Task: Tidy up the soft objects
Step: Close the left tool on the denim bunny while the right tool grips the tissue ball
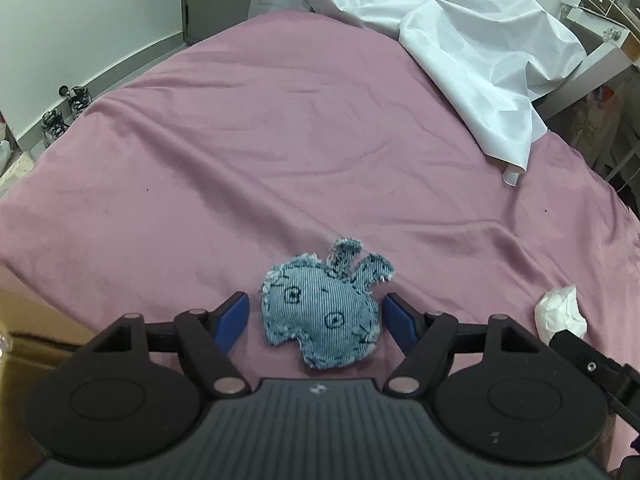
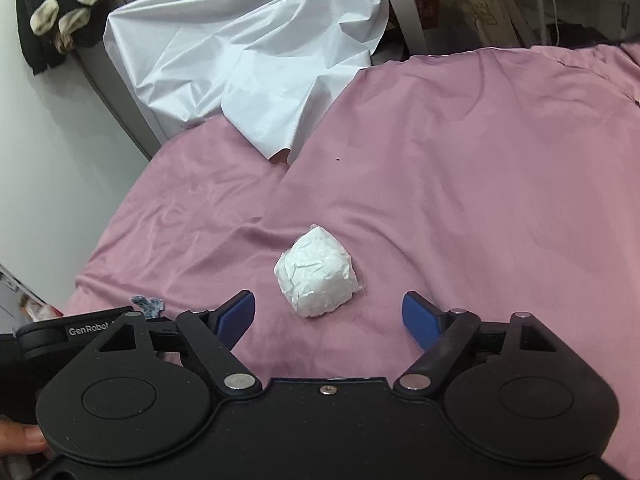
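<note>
A: What is the left gripper (image 1: 316,318) doing?
B: It is wide open, holding nothing. The blue denim toy (image 1: 320,312) lies between its fingers, low in the frame.
A: And the right gripper (image 2: 329,318)?
B: Wide open too, empty. The white paper ball (image 2: 316,276) sits just past it, mid-frame. "GenRobot" reads lower left. The pink sheet (image 2: 480,184) stretches back to a white cloth (image 2: 248,52) up top.

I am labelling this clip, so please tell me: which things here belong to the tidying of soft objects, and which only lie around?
Belong to the job:
- blue striped denim stuffed toy, between the open left tool
- white crumpled paper ball, ahead of the open right tool

Lying about:
- large white crinkled sheet
- pink bedsheet
- brown cardboard box
</note>
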